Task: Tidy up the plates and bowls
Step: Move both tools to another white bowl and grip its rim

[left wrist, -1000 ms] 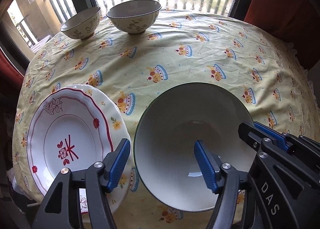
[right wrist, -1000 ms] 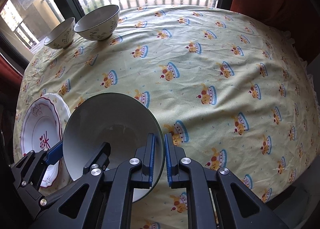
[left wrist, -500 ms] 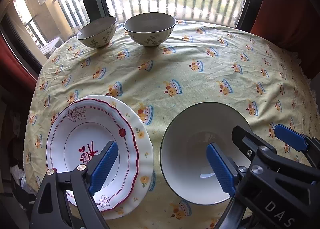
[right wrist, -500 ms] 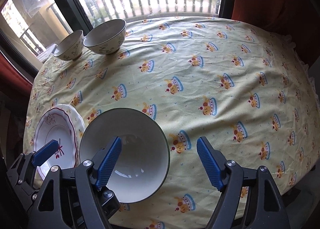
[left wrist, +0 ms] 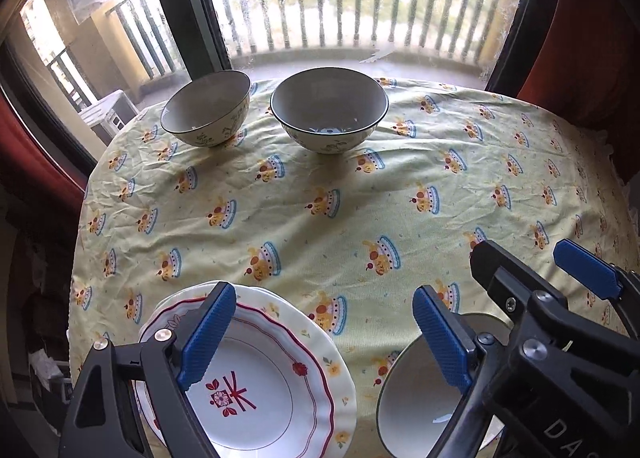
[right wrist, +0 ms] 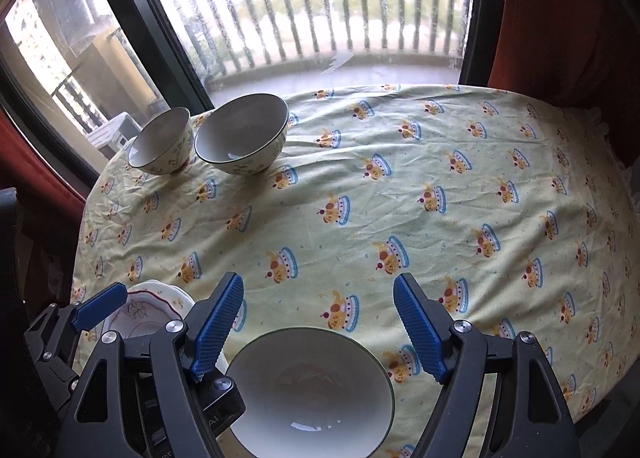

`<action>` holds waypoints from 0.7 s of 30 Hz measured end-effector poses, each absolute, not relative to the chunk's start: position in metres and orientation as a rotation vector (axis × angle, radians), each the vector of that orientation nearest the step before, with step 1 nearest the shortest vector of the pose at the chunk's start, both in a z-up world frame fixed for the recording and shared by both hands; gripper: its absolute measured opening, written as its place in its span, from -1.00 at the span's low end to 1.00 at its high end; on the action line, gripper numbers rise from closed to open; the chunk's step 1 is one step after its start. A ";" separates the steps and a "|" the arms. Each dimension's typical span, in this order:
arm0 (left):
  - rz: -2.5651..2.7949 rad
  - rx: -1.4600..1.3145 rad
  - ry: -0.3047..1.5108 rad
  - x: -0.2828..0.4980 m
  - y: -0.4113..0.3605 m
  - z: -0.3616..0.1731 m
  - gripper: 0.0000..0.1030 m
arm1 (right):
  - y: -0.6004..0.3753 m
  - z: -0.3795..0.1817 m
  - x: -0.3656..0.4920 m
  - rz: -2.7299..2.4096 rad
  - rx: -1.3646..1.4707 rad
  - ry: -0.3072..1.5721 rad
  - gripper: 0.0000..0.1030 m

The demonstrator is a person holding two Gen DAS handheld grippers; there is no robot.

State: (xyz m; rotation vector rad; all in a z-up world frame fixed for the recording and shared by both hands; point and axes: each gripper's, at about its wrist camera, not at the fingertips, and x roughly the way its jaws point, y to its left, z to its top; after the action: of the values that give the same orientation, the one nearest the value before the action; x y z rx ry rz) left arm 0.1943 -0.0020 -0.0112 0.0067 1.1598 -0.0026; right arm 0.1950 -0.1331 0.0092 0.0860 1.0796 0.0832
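A large white bowl with a dark rim (right wrist: 312,390) rests on the yellow tablecloth (right wrist: 400,198) near the front edge. Beside it on the left lies a scalloped white plate with a red rim and red motif (left wrist: 272,390), stacked on another plate. My right gripper (right wrist: 318,306) hangs open above the large bowl (left wrist: 416,410), touching nothing. My left gripper (left wrist: 324,334) is open too, one finger over the plate (right wrist: 148,314) and the other over the bowl's left rim. Two small patterned bowls (left wrist: 206,114) (left wrist: 329,110) stand side by side at the far left by the window.
The round table ends just below the plate and large bowl. Bare cloth fills the middle and right. A window with a balcony railing (right wrist: 360,18) lies behind the small bowls (right wrist: 160,142) (right wrist: 242,134). Red curtain (right wrist: 560,18) hangs at the far right.
My right gripper let go of the large bowl's rim and opened wide. The left gripper opened wider. Both pulled back and up; the bowl now sits flat beside the plate.
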 end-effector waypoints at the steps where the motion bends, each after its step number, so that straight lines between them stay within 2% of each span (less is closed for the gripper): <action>1: 0.008 0.010 1.147 0.200 0.001 -0.011 0.76 | -0.130 0.010 0.201 0.085 0.079 1.066 0.56; 4: 0.019 0.001 1.126 0.216 0.009 -0.011 0.75 | -0.119 0.012 0.220 0.104 0.038 1.029 0.56; 8: 0.024 -0.031 1.115 0.239 0.019 -0.012 0.61 | -0.111 0.012 0.247 0.124 0.025 1.029 0.56; 21: 0.027 -0.023 1.039 0.317 0.032 -0.025 0.61 | -0.098 0.001 0.320 0.073 0.059 1.004 0.56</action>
State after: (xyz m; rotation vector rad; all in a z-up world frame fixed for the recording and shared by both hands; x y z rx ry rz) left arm 0.3171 0.0318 -0.0254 -0.0234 1.0392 0.0270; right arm 0.3202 -0.0982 0.0009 0.0587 1.0039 0.0731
